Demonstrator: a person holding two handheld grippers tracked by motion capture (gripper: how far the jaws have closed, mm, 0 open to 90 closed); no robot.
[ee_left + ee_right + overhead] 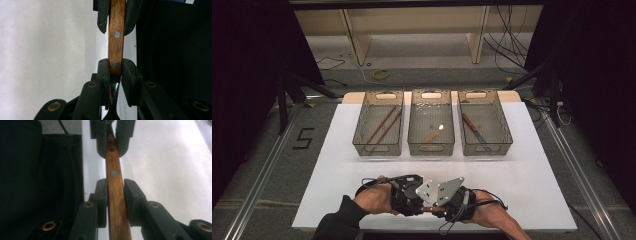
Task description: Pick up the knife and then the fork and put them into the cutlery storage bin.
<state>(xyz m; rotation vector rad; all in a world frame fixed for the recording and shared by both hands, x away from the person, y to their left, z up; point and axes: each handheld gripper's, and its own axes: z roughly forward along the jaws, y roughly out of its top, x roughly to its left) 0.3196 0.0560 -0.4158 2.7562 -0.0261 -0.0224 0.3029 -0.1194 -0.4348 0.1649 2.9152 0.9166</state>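
Observation:
A utensil with a riveted wooden handle (116, 47) and a dark metal neck (113, 100) is held level just above the white tabletop (532, 190), near its front edge. My left gripper (115, 65) is shut on the handle where wood meets metal. My right gripper (115, 185) faces it and is shut on the same handle (117, 212) farther along. In the high view the left gripper (424, 207) and right gripper (439, 209) meet tip to tip, with a short stretch of the handle (431, 209) between them. The utensil's working end is hidden.
Three mesh baskets stand in a row at the back. The left basket (377, 150) holds two brown sticks (384, 125), the middle basket (431, 149) a wooden-handled spoon (433, 134), the right basket (486, 149) a knife-like tool (474, 127). Dark floor surrounds the table.

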